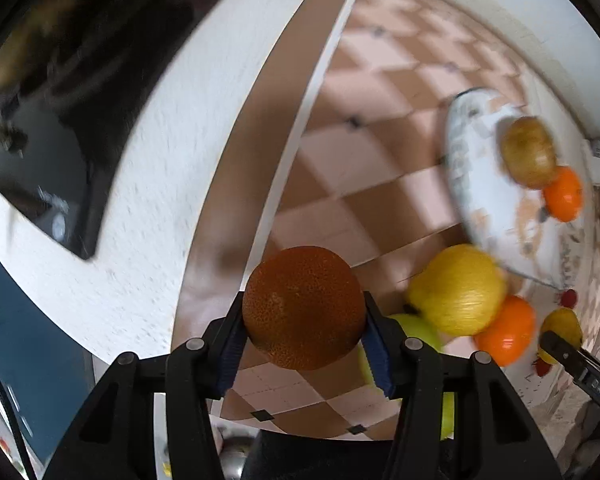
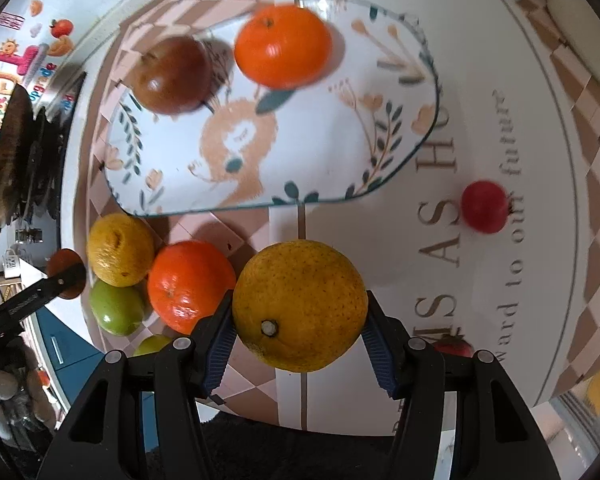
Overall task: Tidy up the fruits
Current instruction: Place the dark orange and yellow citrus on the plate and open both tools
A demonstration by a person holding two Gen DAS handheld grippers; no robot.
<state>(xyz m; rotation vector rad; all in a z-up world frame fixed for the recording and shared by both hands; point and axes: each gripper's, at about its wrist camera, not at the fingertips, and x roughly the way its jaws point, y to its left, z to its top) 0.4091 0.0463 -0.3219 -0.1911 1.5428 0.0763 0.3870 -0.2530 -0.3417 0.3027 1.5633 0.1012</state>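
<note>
My left gripper (image 1: 303,334) is shut on a dark orange fruit (image 1: 303,307), held above the checkered cloth. My right gripper (image 2: 299,330) is shut on a yellow-orange citrus (image 2: 300,305), just short of the patterned white plate (image 2: 300,148). The plate holds a brown fruit (image 2: 171,75) and a bright tangerine (image 2: 283,45). The plate also shows in the left wrist view (image 1: 484,196). Near the plate's front left lie a yellow fruit (image 2: 120,249), a tangerine (image 2: 188,285) and a green fruit (image 2: 116,307). A small red fruit (image 2: 485,206) lies to the right.
A black stove (image 1: 60,120) sits on the white counter at the left. A white mat with lettering (image 2: 500,160) lies under the plate's right side. The left gripper and its fruit show at the left edge of the right wrist view (image 2: 66,274). The counter edge runs along the left.
</note>
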